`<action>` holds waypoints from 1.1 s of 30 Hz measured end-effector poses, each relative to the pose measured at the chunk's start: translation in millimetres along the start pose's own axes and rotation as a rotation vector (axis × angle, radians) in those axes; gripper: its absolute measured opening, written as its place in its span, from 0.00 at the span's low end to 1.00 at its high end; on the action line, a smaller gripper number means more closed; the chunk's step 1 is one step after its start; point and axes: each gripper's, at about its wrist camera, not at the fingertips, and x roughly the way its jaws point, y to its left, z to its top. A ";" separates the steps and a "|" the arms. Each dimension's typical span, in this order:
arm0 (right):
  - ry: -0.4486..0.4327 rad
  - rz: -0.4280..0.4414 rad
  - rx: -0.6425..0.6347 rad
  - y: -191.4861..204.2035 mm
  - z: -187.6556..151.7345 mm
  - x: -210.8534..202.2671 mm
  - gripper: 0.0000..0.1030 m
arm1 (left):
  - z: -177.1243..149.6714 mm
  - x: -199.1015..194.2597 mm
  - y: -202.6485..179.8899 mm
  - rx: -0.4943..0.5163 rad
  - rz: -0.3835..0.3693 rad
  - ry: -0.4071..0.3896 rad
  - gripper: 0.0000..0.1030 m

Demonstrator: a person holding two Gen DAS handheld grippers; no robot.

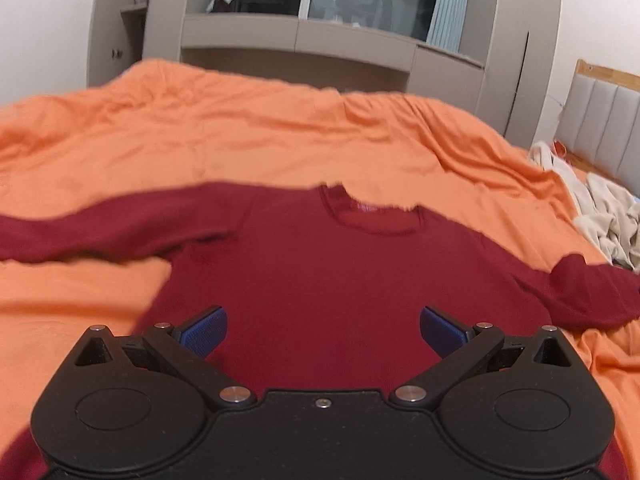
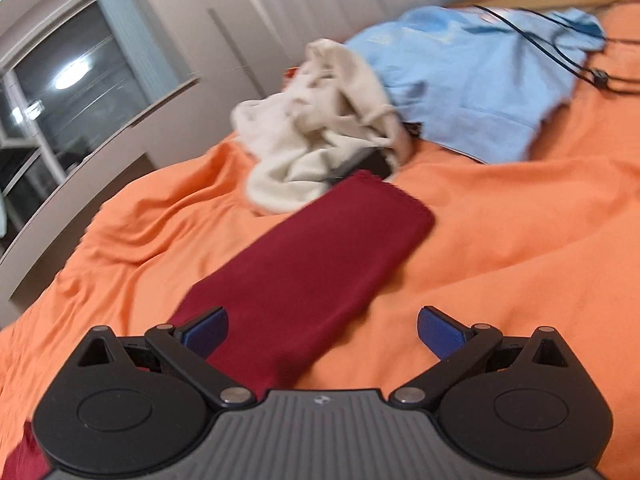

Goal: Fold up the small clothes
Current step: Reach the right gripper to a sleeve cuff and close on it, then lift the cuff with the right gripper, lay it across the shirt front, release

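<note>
A dark red long-sleeved sweater (image 1: 320, 272) lies flat on the orange bedspread (image 1: 240, 140), collar away from me, both sleeves spread out to the sides. My left gripper (image 1: 323, 330) is open and empty, hovering over the sweater's lower body. In the right wrist view one red sleeve (image 2: 312, 272) stretches away towards its cuff. My right gripper (image 2: 322, 330) is open and empty above that sleeve, its left finger over the cloth, its right finger over the orange bedspread (image 2: 520, 240).
A crumpled cream garment (image 2: 320, 136) and a light blue garment (image 2: 472, 80) with a black cable lie past the sleeve cuff. The cream pile also shows in the left wrist view (image 1: 600, 208). Grey cabinets (image 1: 320, 40) and a padded headboard (image 1: 608, 120) stand behind the bed.
</note>
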 end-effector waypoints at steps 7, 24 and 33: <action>-0.077 -0.010 0.076 -13.2 7.8 19.8 0.89 | -6.4 14.0 -5.1 0.037 0.004 0.074 0.99; -0.125 -0.112 0.143 -20.5 21.6 -31.4 0.06 | -14.6 21.8 -21.8 0.122 0.003 0.135 0.99; -0.068 -0.191 0.310 -42.1 11.1 -57.8 0.06 | -16.8 17.7 -33.8 0.199 -0.003 0.134 1.00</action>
